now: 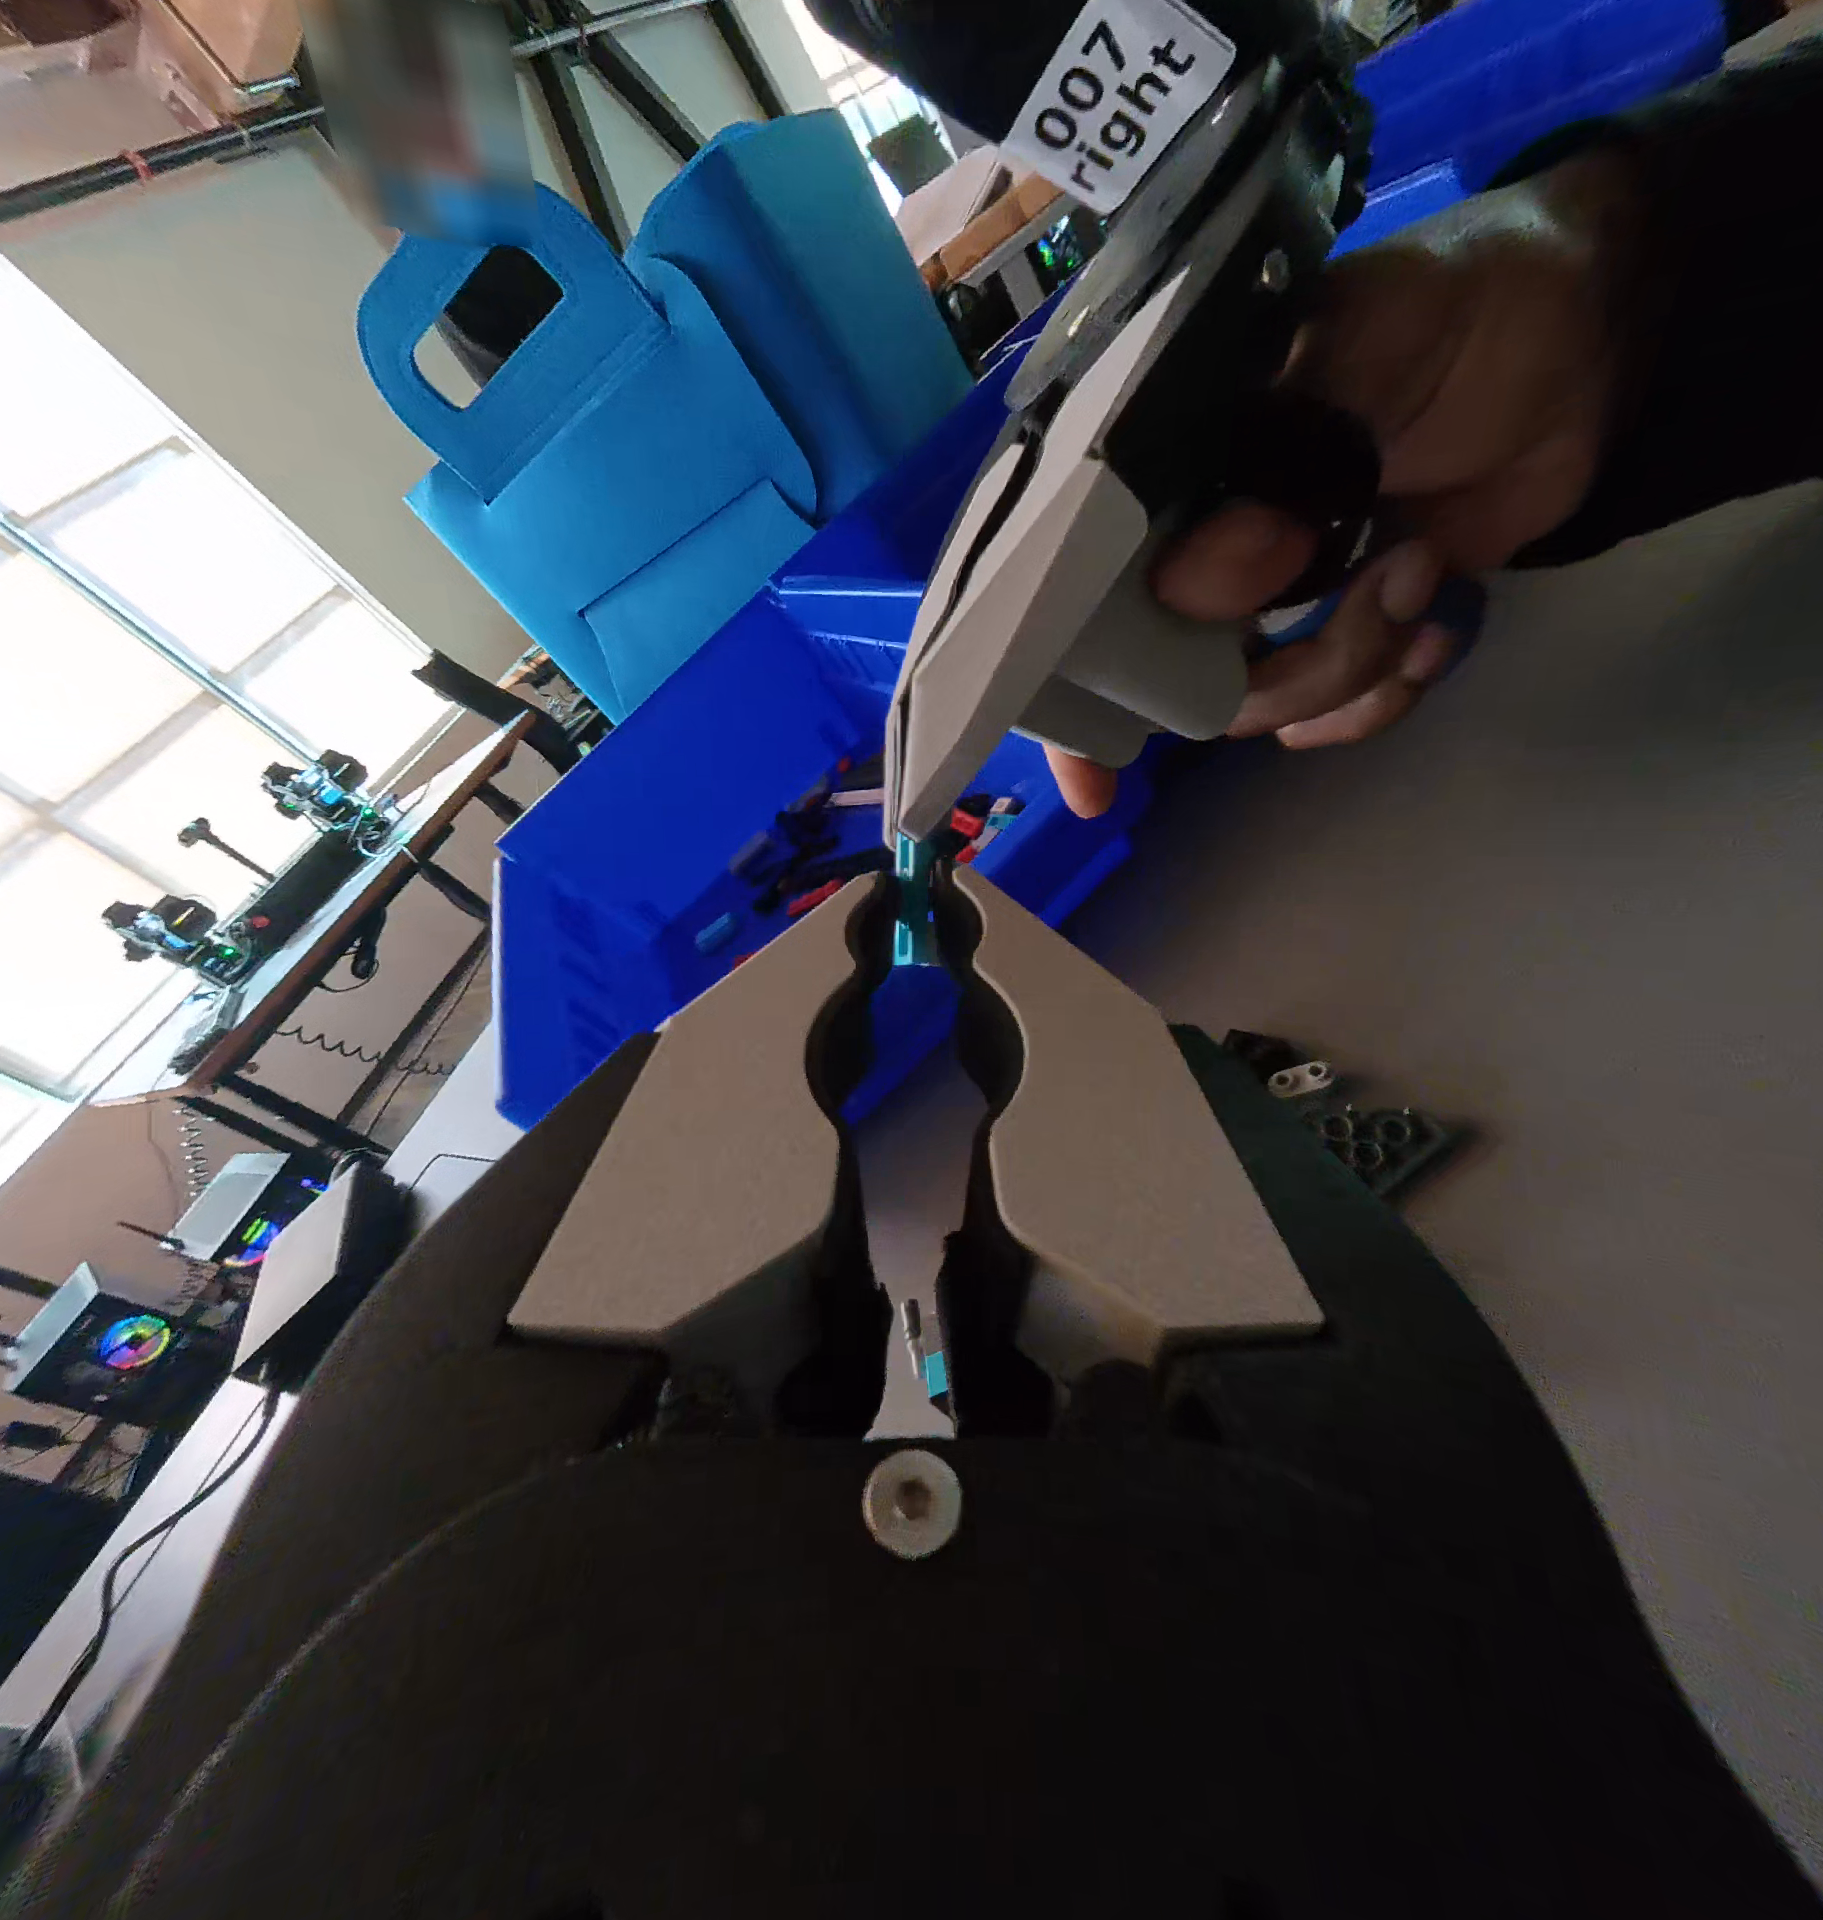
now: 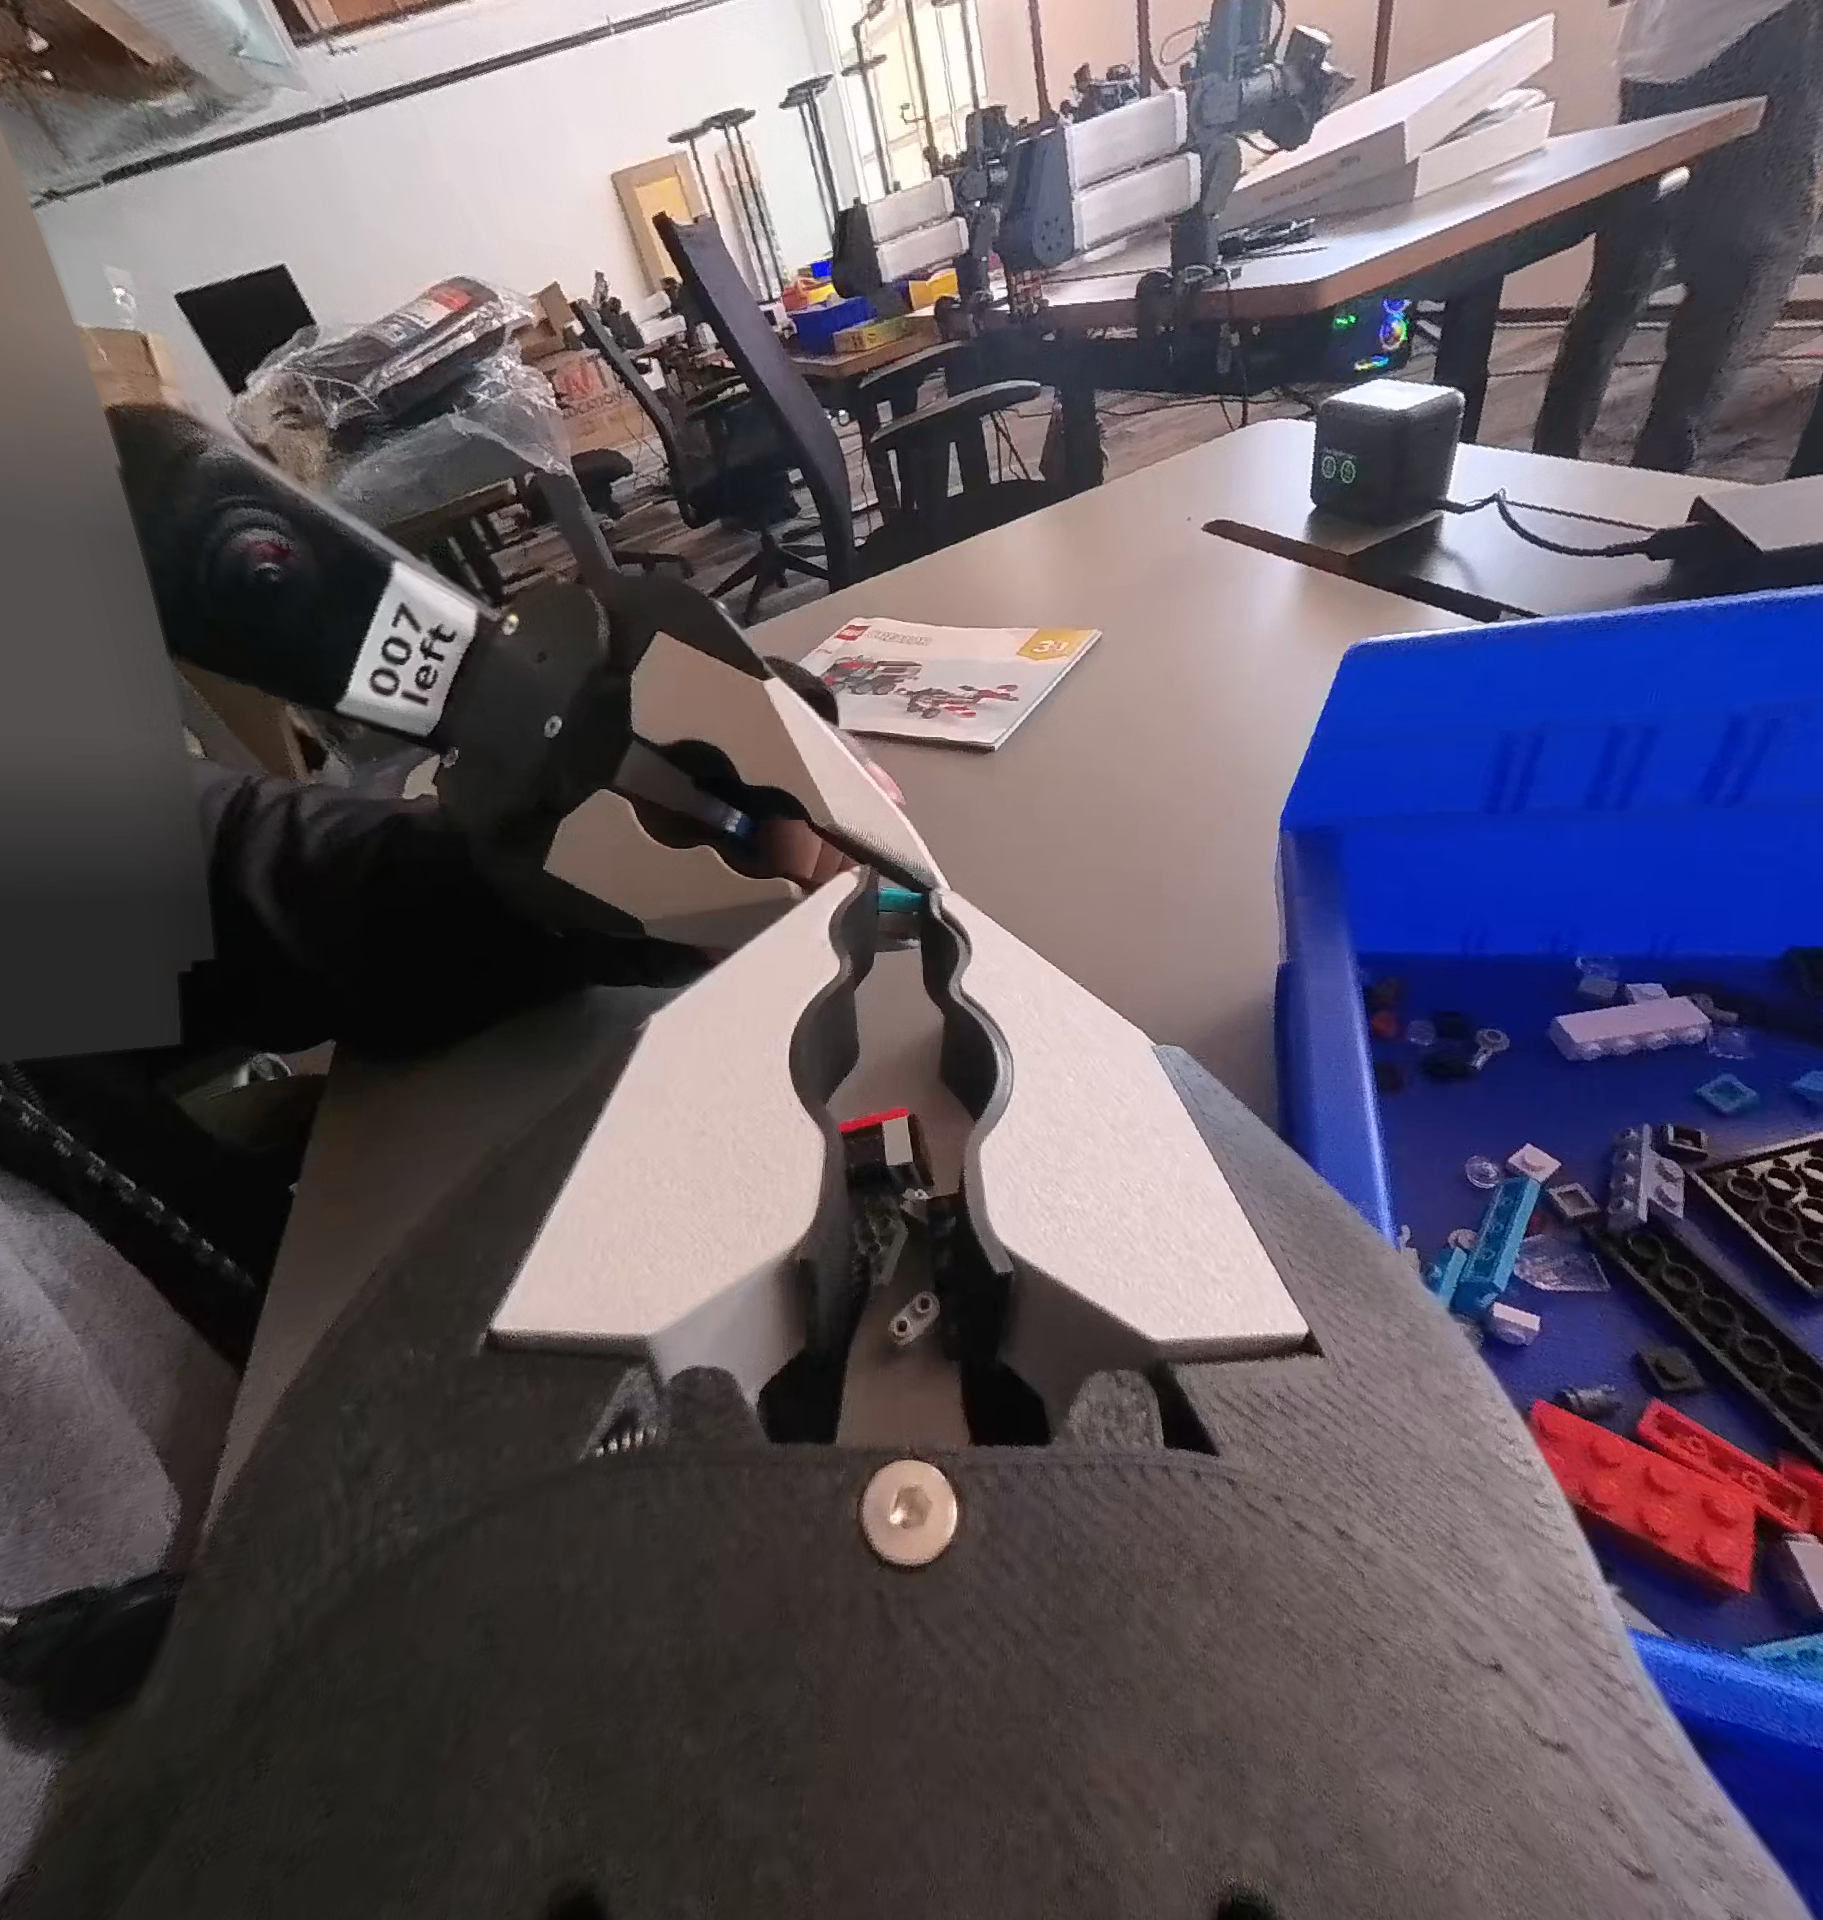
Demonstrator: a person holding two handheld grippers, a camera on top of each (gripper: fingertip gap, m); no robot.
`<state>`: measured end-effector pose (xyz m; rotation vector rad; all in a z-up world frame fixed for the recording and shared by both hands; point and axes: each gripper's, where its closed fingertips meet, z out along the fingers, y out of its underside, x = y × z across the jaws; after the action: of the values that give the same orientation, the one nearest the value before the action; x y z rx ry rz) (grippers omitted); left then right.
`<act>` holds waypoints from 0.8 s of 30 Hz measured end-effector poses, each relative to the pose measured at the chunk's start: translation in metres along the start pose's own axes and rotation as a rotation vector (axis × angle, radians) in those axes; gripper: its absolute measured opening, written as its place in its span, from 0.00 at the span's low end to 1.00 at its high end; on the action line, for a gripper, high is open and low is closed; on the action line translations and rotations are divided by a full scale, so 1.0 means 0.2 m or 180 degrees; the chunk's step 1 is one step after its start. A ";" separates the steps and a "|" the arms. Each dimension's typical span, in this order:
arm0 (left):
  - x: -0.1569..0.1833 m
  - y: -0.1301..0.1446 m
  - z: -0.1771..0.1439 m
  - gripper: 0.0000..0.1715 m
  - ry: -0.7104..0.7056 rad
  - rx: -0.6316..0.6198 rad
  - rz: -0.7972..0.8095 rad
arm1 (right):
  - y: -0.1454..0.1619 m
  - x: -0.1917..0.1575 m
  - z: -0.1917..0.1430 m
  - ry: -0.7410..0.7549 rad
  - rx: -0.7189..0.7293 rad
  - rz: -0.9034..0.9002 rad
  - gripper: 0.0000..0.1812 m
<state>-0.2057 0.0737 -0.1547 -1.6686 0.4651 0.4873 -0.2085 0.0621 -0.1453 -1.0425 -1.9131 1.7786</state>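
Tips of your left tool (image 1: 917, 914) and right tool (image 2: 902, 914) met over the grey worktop (image 1: 1509, 935), both clenched on one small teal brick (image 1: 909, 904), with the blue bin (image 2: 1509, 790) of loose bricks just beyond your right tool's right finger.

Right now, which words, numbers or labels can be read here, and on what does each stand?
I do not quote writing; it stands here:
White label on the right gripper: legible.
White label on the left gripper: legible.
Booklet cover on the table: partly legible.
Dark cube, green marks: too small.
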 end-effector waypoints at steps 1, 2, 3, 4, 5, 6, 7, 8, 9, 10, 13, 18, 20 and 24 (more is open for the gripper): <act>0.00 0.00 0.00 0.04 -0.0016 -0.0002 -0.0002 | 0.00 0.01 0.00 0.0008 0.0022 0.0039 0.05; 0.00 0.00 0.00 0.04 -0.0023 0.0006 -0.0024 | 0.00 0.01 0.00 0.0022 0.0046 0.0092 0.05; -0.01 0.00 0.00 0.04 -0.0029 0.0014 -0.0058 | -0.01 0.02 0.01 0.0036 0.0068 0.0147 0.05; -0.01 0.00 0.00 0.03 -0.0041 0.0022 -0.0100 | 0.00 0.03 0.01 0.0060 0.0077 0.0188 0.06; -0.02 0.00 -0.01 0.03 -0.0053 0.0034 -0.0144 | 0.00 0.04 0.01 0.0095 0.0070 0.0218 0.08; -0.03 0.00 -0.01 0.03 -0.0079 0.0054 -0.0196 | 0.00 0.04 0.01 0.0123 0.0061 0.0233 0.10; -0.04 -0.01 -0.01 0.03 -0.0096 0.0071 -0.0252 | 0.00 0.05 0.01 0.0158 0.0071 0.0248 0.12; -0.05 -0.01 -0.02 0.03 -0.0120 0.0082 -0.0292 | -0.01 0.06 0.00 0.0183 0.0094 0.0275 0.12; -0.05 -0.01 -0.02 0.03 -0.0133 0.0089 -0.0303 | -0.01 0.06 0.00 0.0188 0.0121 0.0307 0.13; -0.05 -0.01 -0.02 0.03 -0.0136 0.0083 -0.0294 | -0.01 0.06 0.00 0.0187 0.0146 0.0341 0.13; -0.05 0.00 -0.01 0.03 -0.0178 0.0053 -0.0265 | -0.02 0.04 0.01 0.0159 0.0191 0.0403 0.13; -0.05 0.00 -0.01 0.03 -0.0225 0.0015 -0.0178 | -0.04 0.02 0.02 0.0143 0.0306 0.0486 0.12; -0.05 0.00 -0.01 0.03 -0.0243 0.0013 -0.0139 | -0.04 0.03 0.02 0.0173 0.0338 0.0503 0.10; -0.06 -0.01 -0.01 0.03 -0.0282 0.0004 -0.0071 | -0.05 0.03 0.02 0.0254 0.0426 0.0468 0.05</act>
<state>-0.2143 0.0718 -0.1466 -1.6421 0.3814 0.5420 -0.2173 0.0644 -0.1379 -1.2136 -1.6841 1.8842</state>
